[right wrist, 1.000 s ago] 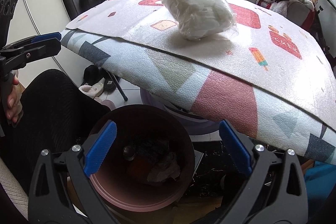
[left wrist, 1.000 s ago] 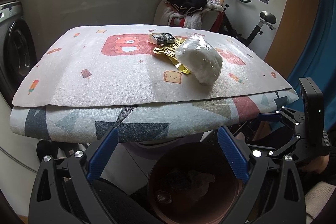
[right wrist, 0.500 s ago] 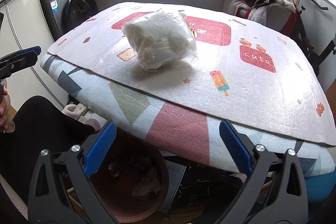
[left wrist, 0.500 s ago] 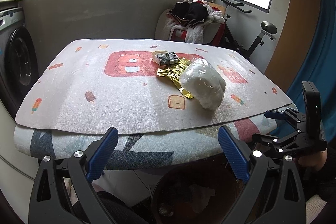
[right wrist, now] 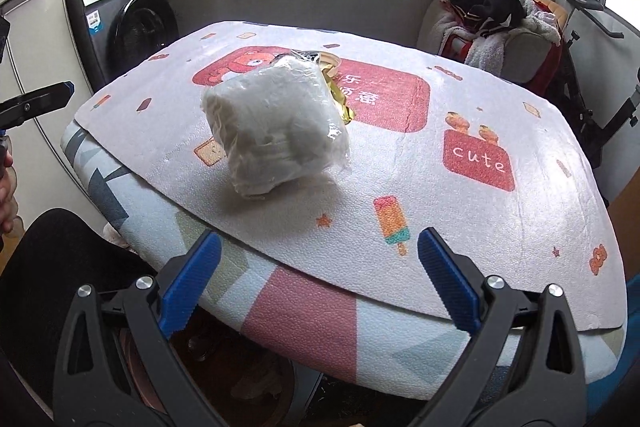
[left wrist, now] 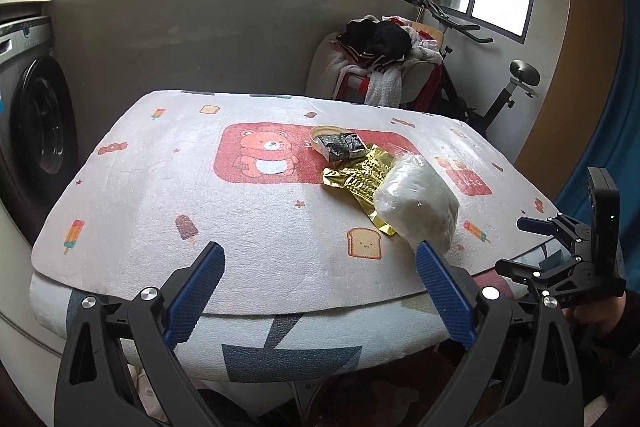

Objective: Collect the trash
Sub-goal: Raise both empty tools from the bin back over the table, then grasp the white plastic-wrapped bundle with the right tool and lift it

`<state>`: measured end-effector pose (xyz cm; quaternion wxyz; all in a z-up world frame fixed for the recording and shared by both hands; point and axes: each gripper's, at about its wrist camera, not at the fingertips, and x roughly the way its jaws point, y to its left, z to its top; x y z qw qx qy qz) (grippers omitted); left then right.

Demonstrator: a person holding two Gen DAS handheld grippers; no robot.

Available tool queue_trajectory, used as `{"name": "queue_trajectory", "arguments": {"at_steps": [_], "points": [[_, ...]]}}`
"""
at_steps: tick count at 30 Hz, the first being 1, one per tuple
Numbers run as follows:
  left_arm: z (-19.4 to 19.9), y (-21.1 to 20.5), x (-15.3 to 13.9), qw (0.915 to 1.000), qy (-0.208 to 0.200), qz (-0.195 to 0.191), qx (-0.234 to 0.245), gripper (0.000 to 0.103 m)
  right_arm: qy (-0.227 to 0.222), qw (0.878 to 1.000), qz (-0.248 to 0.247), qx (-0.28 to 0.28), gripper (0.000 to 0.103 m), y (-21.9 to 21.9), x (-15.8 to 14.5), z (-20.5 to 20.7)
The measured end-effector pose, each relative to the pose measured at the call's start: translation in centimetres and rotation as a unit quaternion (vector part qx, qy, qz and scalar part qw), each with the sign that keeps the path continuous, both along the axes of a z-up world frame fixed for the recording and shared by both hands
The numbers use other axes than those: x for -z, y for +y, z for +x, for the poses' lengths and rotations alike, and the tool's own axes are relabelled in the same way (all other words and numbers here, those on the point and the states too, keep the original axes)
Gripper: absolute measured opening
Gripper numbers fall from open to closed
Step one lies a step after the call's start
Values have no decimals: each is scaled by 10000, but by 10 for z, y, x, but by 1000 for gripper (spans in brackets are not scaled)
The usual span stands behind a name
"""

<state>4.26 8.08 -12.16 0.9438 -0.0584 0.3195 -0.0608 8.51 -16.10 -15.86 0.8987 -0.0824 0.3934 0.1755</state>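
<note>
- My left hand-held gripper (left wrist: 316,269) hangs at the surface's (left wrist: 168,195) near edge, jaws apart, empty.
- My right hand-held gripper (right wrist: 320,259) is likewise spread wide, gripping nothing.
- The white plastic bag (right wrist: 276,129) lies near the near edge, touching the gold wrapper (left wrist: 358,179); a small dark box (left wrist: 340,146) sits just behind.
</note>
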Motion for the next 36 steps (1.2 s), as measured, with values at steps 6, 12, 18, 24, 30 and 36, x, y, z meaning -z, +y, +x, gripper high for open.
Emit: {"name": "queue_trajectory", "arguments": {"at_steps": [6, 12, 18, 24, 30, 36], "points": [[5, 5, 3, 10000, 4, 15, -11, 94, -44, 10000, -73, -13, 97, 8, -2, 12], [9, 12, 4, 10000, 6, -9, -40, 94, -45, 9999, -130, -19, 97, 12, -2, 18], [14, 18, 7, 10000, 8, -43, -61, 94, -44, 9998, -198, -36, 97, 14, -1, 23], [14, 23, 12, 9999, 29, -87, -86, 94, -56, 9997, -243, -78, 97, 19, -1, 27], [18, 28, 17, 9998, 97, -122, -149, 94, -150, 9994, -283, -97, 97, 24, -4, 31], [19, 32, 19, 9997, 79, -149, -196, 94, -144, 9994, -237, -192, 97, 30, -5, 41]]}}
